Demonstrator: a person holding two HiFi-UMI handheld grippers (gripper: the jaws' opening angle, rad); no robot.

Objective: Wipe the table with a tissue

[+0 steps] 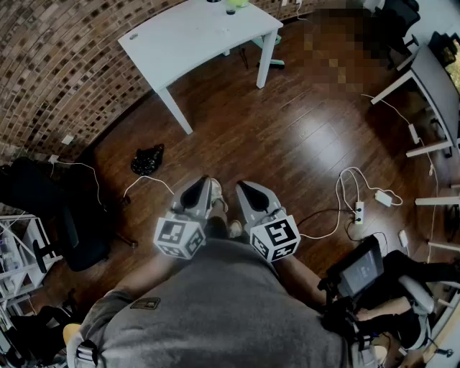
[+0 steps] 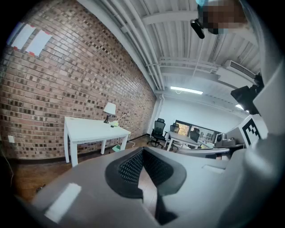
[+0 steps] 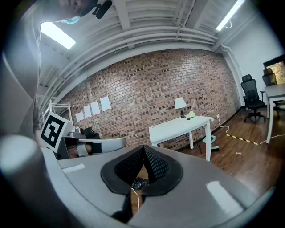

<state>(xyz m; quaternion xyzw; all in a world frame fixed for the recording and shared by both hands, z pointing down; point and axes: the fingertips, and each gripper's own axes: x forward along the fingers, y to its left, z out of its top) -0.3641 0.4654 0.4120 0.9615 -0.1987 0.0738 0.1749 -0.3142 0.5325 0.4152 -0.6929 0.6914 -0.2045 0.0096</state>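
Observation:
The white table (image 1: 194, 32) stands far off against the brick wall, across the wooden floor. It also shows in the left gripper view (image 2: 89, 129) and the right gripper view (image 3: 178, 127). On its far end are a lamp (image 3: 180, 103) and a small green object (image 1: 237, 3). I see no tissue in any view. My left gripper (image 1: 203, 184) and right gripper (image 1: 248, 188) are held side by side close to the person's body, pointing at the floor. Both are shut with nothing between the jaws, and the tips meet in each gripper view, left (image 2: 142, 151) and right (image 3: 144, 149).
A black crumpled bag (image 1: 147, 159) lies on the floor between me and the table. White cables and a power strip (image 1: 357, 212) trail at the right. A black office chair (image 1: 72, 223) stands at the left, another desk (image 1: 435, 86) at the right, and a screen (image 1: 359, 267) near my right side.

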